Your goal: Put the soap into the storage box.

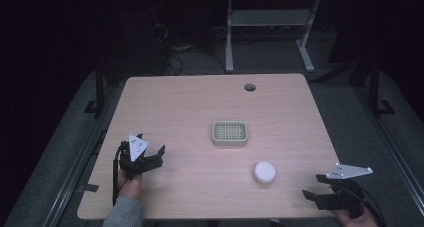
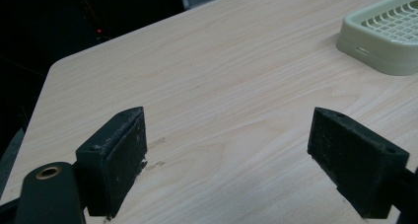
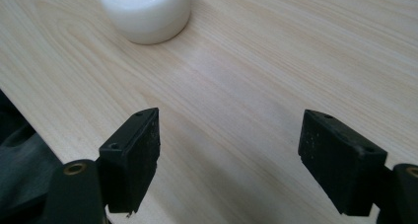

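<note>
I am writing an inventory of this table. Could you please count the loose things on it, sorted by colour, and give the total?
Pale green: 1, the slotted tray
White: 1, the round puck
Total: 2, both lying on the wooden table

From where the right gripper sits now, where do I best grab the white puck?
Take the puck across its round side wall, low, coming in level from the right gripper, whose open fingers already face it. It is a short, flat-topped cylinder lying flat, so any pair of opposite sides should hold; the top offers no edge.
</note>
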`<state>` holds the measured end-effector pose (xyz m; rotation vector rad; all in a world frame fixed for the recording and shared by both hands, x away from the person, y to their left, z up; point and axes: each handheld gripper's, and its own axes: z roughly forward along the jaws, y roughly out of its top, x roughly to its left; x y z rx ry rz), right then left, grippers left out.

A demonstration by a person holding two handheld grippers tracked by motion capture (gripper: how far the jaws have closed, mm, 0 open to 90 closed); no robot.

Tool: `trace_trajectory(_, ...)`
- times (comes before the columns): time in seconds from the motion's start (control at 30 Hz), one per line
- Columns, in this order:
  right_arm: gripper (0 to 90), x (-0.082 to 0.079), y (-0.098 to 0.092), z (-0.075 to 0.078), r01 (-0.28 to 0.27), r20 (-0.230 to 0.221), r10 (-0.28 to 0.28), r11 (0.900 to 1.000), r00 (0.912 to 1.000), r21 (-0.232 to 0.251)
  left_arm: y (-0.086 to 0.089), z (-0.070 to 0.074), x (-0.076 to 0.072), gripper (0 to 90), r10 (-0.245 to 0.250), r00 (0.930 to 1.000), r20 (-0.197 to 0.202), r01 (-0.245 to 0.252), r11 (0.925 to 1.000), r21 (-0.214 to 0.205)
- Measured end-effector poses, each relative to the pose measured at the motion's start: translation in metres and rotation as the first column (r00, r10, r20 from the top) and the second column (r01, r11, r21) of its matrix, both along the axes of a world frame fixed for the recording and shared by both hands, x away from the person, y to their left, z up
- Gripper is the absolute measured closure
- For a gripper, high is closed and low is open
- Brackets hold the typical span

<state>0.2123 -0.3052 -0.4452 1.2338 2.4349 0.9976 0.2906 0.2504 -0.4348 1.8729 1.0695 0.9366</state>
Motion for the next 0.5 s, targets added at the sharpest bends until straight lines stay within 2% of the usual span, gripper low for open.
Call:
trace_trajectory(0.13,22.2,0.001,0.002,0.001,-0.005,0.008,0.005,1.0,1.0,-0.006,0.001,0.001,-0.001,14.8,-0.003,1.0,-0.003,0.003,1.0,0.004)
trace_trajectory(0.23,22.0,0.001,0.004,0.001,-0.008,-0.004,0.008,0.9999,1.0,-0.007,0.001,0.001,-0.002,14.8,-0.003,1.0,-0.005,0.003,1.0,0.002)
trace_trajectory(0.27,21.9,0.001,0.009,0.002,-0.011,-0.019,0.011,0.9997,0.9998,-0.021,0.0,0.001,-0.002,14.9,-0.008,1.0,-0.003,0.008,1.0,-0.001)
trace_trajectory(0.37,21.3,0.002,0.015,0.006,-0.029,-0.01,0.028,0.9988,0.9995,-0.039,-0.001,0.001,-0.003,14.8,-0.014,0.9999,0.003,0.014,0.9999,-0.001)
trace_trajectory(0.5,19.8,0.006,0.018,0.008,-0.036,-0.022,0.036,0.9984,0.9991,-0.043,0.0,0.001,-0.002,14.8,-0.011,0.9999,-0.001,0.011,0.9999,-0.001)
